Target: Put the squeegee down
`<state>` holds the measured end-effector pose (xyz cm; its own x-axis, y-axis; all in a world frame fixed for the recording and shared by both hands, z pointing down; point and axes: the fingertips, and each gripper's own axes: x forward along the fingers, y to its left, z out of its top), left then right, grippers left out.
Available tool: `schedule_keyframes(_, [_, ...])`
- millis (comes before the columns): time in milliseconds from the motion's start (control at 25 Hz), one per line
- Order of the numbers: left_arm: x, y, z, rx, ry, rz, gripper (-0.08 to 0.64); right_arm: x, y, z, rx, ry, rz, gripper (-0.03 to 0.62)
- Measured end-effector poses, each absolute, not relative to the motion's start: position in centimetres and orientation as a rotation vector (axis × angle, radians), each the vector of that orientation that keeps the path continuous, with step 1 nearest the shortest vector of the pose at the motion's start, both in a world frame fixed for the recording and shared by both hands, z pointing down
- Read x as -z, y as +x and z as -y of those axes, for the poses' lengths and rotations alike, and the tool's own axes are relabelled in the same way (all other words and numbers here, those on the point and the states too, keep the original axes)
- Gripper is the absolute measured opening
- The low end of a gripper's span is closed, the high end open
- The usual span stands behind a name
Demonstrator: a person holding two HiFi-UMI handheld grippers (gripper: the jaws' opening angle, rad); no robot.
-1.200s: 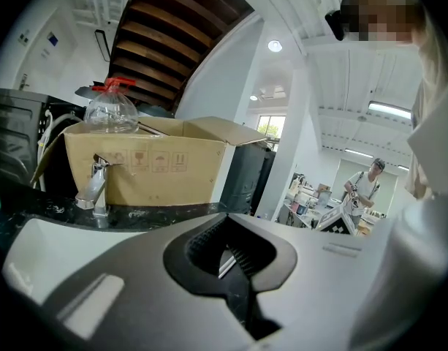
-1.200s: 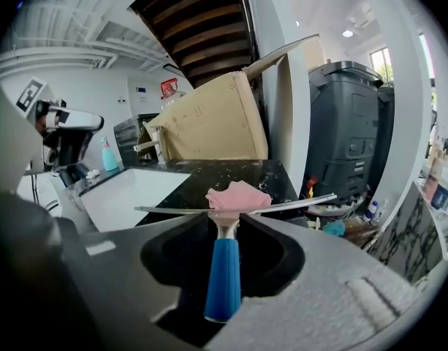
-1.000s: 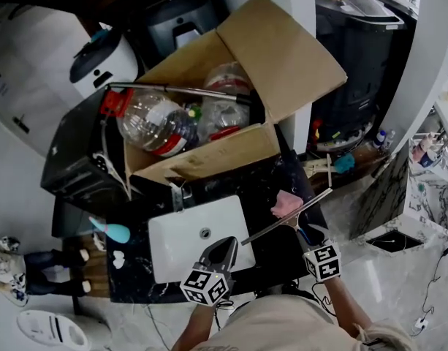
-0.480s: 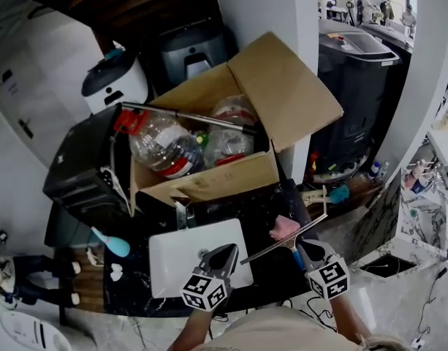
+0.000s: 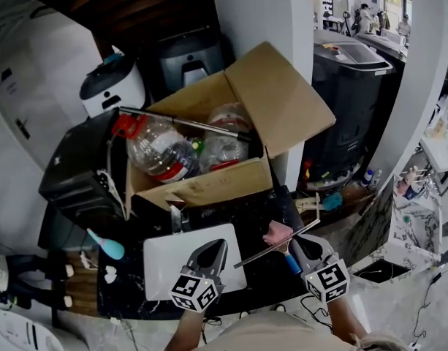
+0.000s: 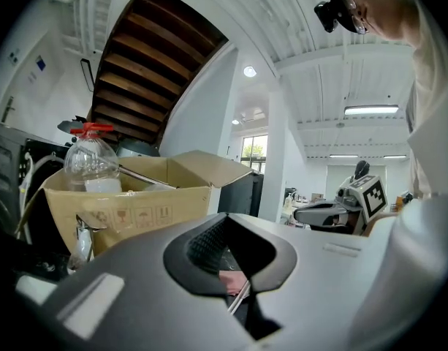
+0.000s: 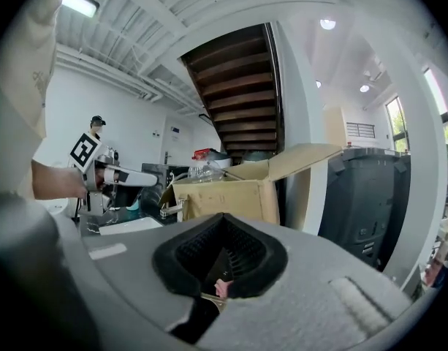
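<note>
Change since a second ago: your head has tipped up, so both grippers sit lower in frame; the squeegee point(image 5: 276, 244) stays in your right gripper point(image 5: 298, 247) and is not yet down.
Head view, left gripper point(image 5: 213, 247): jaws together with nothing in them, hovering over the white sink point(image 5: 161, 269).
Head view, right gripper: clenched on the squeegee at its blue handle.
Head view, squeegee: you hold it above the black counter point(image 5: 238, 210), blade slanting up to the right. Its near end is over the sink's right edge, and it crosses just under the pink cloth point(image 5: 277, 232).
Head view, behind the sink: an open cardboard box point(image 5: 209, 185) with clear bottles point(image 5: 159, 148) lying in it.
Left gripper view, jaws: the left gripper point(image 6: 227, 232) has its tips meeting. Through the hollow behind them show a sliver of the blade point(image 6: 238, 298) and the pink cloth point(image 6: 231, 280).
Left gripper view, far right: your right gripper point(image 6: 333, 214) with its marker cube.
Right gripper view, jaws: the right gripper point(image 7: 222, 221) is closed, with a pale strip of the squeegee point(image 7: 207, 298) and a bit of pink low in the gap.
Right gripper view, left side: your left gripper point(image 7: 128, 175) held level over the sink point(image 7: 128, 225), the box point(image 7: 224, 196) beyond.
</note>
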<state>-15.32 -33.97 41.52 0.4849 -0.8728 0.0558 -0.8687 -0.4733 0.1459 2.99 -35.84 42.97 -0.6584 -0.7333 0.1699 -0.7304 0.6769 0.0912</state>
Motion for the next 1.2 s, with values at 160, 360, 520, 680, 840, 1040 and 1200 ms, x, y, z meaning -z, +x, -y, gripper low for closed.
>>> schedule_keyframes(160, [-43.1, -15.3, 33.3, 0.007, 2.536, 1.522, 0.017, -41.9, 3.2, 35.1, 0.08, 1.212, 2.72, 0.002])
schedule_keyframes(360, [-43.7, -15.0, 32.8, -0.018, 2.535, 1.501, 0.017, -42.2, 3.2, 34.5, 0.064, 1.198, 2.731, 0.002])
schedule_keyframes(520, [-43.6, -14.9, 32.8, -0.009, 2.547, 1.501, 0.017, -42.5, 3.6, 34.3, 0.056, 1.202, 2.721, 0.002])
schedule_keyframes(680, [-44.5, -15.2, 32.5, -0.016, 2.522, 1.502, 0.017, -42.5, 4.1, 34.5, 0.031, 1.227, 2.725, 0.002])
schedule_keyframes(840, [-44.4, -14.8, 33.3, 0.067, 2.488, 1.478, 0.017, -43.1, 3.9, 34.3, -0.046, 1.218, 2.745, 0.002])
schedule_keyframes(1040, [-42.9, -13.3, 33.8, 0.092, 2.553, 1.457, 0.017, -42.5, 3.9, 34.2, -0.024, 1.263, 2.747, 0.002])
schedule_keyframes(1200, [-43.1, -13.1, 33.6, 0.085, 2.564, 1.451, 0.017, -42.5, 4.1, 33.9, -0.032, 1.284, 2.752, 0.002])
